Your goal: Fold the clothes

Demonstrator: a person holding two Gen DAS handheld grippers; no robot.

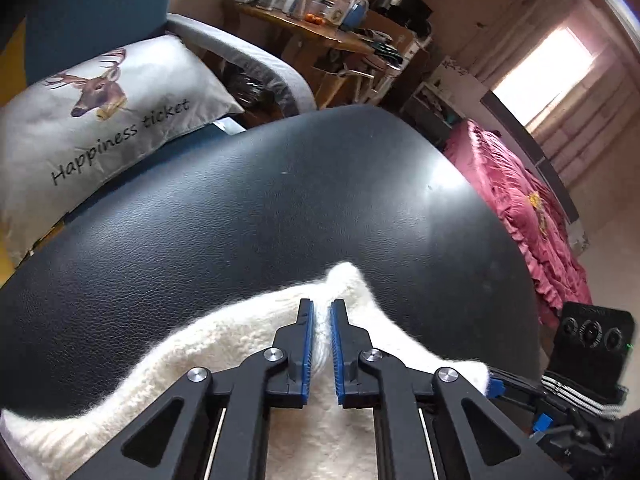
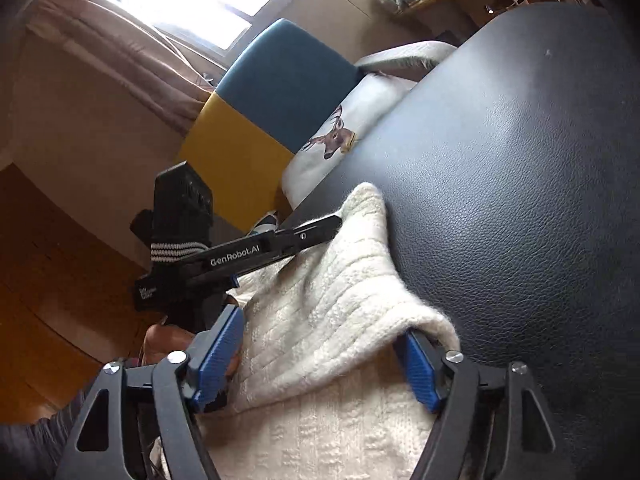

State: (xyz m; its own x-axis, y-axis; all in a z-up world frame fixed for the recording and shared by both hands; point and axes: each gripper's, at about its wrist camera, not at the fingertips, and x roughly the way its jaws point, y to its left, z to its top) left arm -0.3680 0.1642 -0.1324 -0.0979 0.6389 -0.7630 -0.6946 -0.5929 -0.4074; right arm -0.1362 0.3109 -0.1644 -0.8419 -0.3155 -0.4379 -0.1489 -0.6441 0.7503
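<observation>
- Black fingers with blue pads fill the bottom of both views.
- Left gripper [image 1: 321, 320] is pinched tight on a fold of the white sweater [image 1: 248, 344].
- Right gripper [image 2: 320, 356] is spread wide, with a sweater edge lying between its pads; I cannot tell if they press it.
- Sweater lies at the near edge of the black table [image 1: 280, 200], one corner poking up onto it.
- Most of the table is bare beyond the sweater.
- Deer pillow [image 1: 100, 120] sits past the table's far edge.

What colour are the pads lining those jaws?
Blue, ribbed pads on black arms; clearest in the right wrist view.
</observation>
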